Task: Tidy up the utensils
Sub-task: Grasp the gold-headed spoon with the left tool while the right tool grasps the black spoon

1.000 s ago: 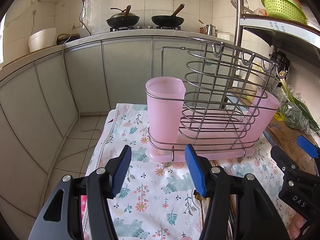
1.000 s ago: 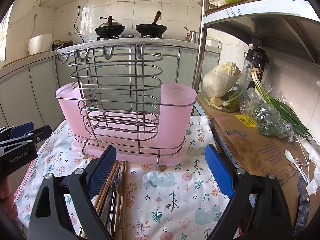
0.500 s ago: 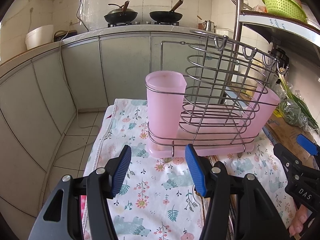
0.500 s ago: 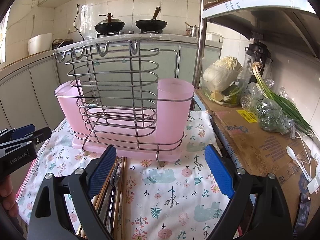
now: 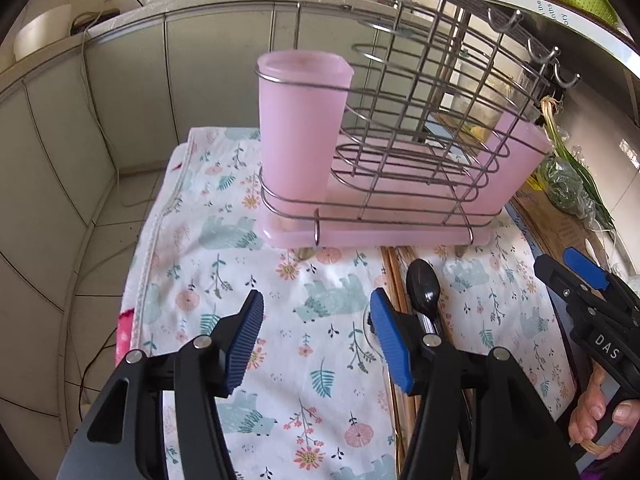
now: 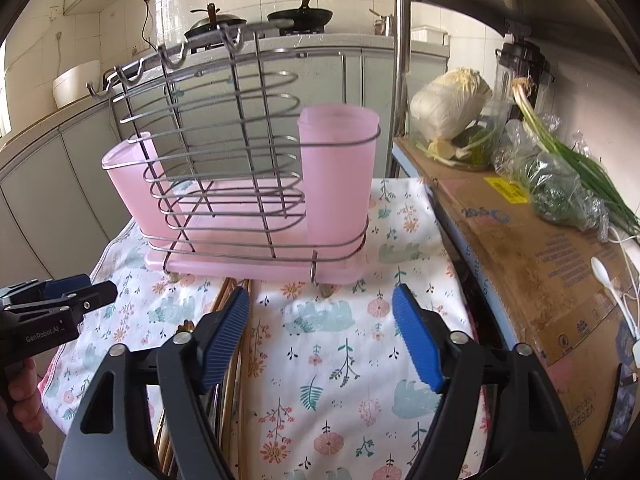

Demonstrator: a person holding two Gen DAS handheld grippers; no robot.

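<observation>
A wire utensil rack (image 5: 416,128) on a pink tray stands at the back of a floral cloth (image 5: 280,320), with a pink cup (image 5: 300,128) at one end and another (image 6: 336,176) at the other. A black spoon (image 5: 423,288) and wooden chopsticks (image 5: 394,272) lie on the cloth in front of the rack; the chopsticks also show in the right wrist view (image 6: 228,300). My left gripper (image 5: 316,344) is open and empty, just left of the spoon. My right gripper (image 6: 320,340) is open and empty above the cloth.
A cardboard box (image 6: 540,256) with greens (image 6: 560,184), a cabbage (image 6: 448,104) and a white spoon (image 6: 604,276) lies to the right. A metal shelf post (image 6: 402,80) stands behind the rack. The table's left edge drops to a tiled floor (image 5: 100,272).
Both grippers have tilted downward and moved closer to the cloth. The black spoon and chopsticks have come into the left wrist view beside the right finger.
</observation>
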